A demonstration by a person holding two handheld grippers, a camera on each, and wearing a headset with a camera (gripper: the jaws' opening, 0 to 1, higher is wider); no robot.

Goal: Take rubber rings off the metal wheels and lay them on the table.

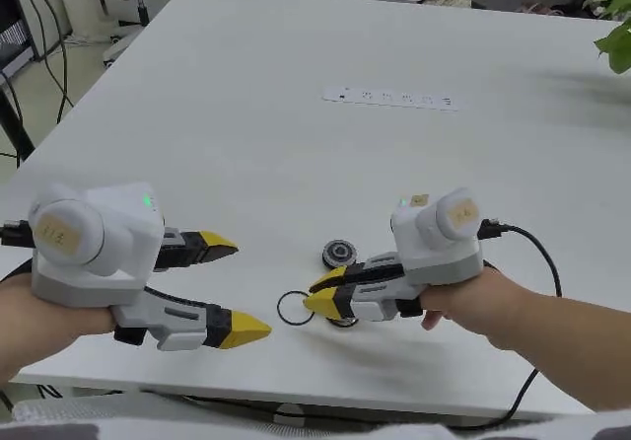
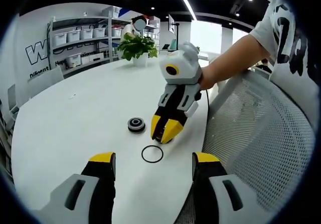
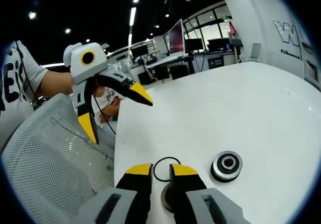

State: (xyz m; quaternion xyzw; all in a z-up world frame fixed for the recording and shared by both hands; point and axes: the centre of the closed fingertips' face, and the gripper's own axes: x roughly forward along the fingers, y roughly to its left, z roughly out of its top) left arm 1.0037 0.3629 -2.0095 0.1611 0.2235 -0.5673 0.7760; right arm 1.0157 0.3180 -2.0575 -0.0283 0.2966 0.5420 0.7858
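In the head view, my left gripper (image 1: 242,287) is low on the left with its jaws spread wide and nothing between them. My right gripper (image 1: 317,297) lies low over the near edge of the white tabletop (image 1: 296,144), its jaws drawn close together on a dark metal wheel (image 1: 342,320). A black rubber ring (image 1: 295,308) lies flat on the tabletop just beyond the right jaws' yellow tips, between my two grippers. A second wheel (image 1: 338,253) stands by itself a little farther in, apart from the ring. A white power strip (image 1: 389,98) lies well beyond, near the middle of the tabletop.

In the left gripper view, my own jaws rise far apart and empty. The rubber ring (image 2: 152,153) lies on the tabletop ahead of them. The right gripper (image 2: 165,131) points down just past the ring, and the second wheel (image 2: 136,124) sits beside its tips. A potted plant (image 2: 136,47) stands at the far end.

In the right gripper view, my jaws are nearly together with the metal wheel (image 3: 168,198) pinched between them. The rubber ring (image 3: 166,169) lies just off the tips. The second wheel (image 3: 226,165) sits to one side, near but apart. The left gripper (image 3: 120,117) hangs wide open above the tabletop's edge.
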